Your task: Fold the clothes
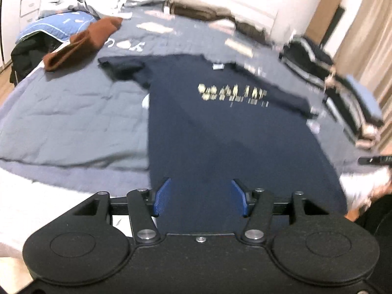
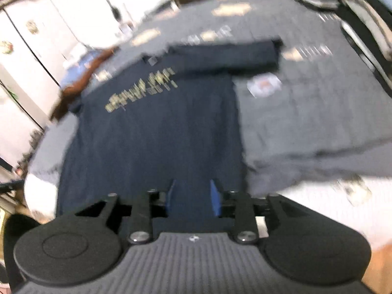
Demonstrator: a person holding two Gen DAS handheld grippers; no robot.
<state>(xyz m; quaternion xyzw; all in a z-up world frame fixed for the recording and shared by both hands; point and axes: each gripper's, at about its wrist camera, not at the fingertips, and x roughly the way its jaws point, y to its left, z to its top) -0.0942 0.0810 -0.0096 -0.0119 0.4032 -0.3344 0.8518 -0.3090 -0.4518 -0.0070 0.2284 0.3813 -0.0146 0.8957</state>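
A navy T-shirt (image 1: 220,132) with a pale gold chest print lies flat on the bed, collar far, hem toward me; it also shows in the right wrist view (image 2: 156,132). My left gripper (image 1: 199,197) is open, its blue pads spread above the shirt's hem near the left side, holding nothing. My right gripper (image 2: 193,197) is open above the hem near the right side, also empty. Both views are motion-blurred.
The grey-blue bedspread (image 1: 73,112) covers the bed. A brown garment (image 1: 80,41) lies at the far left, a blue pillow (image 1: 56,24) behind it. Folded dark striped clothes (image 1: 338,88) are stacked at the right edge. White wardrobe doors (image 2: 29,56) stand at the left.
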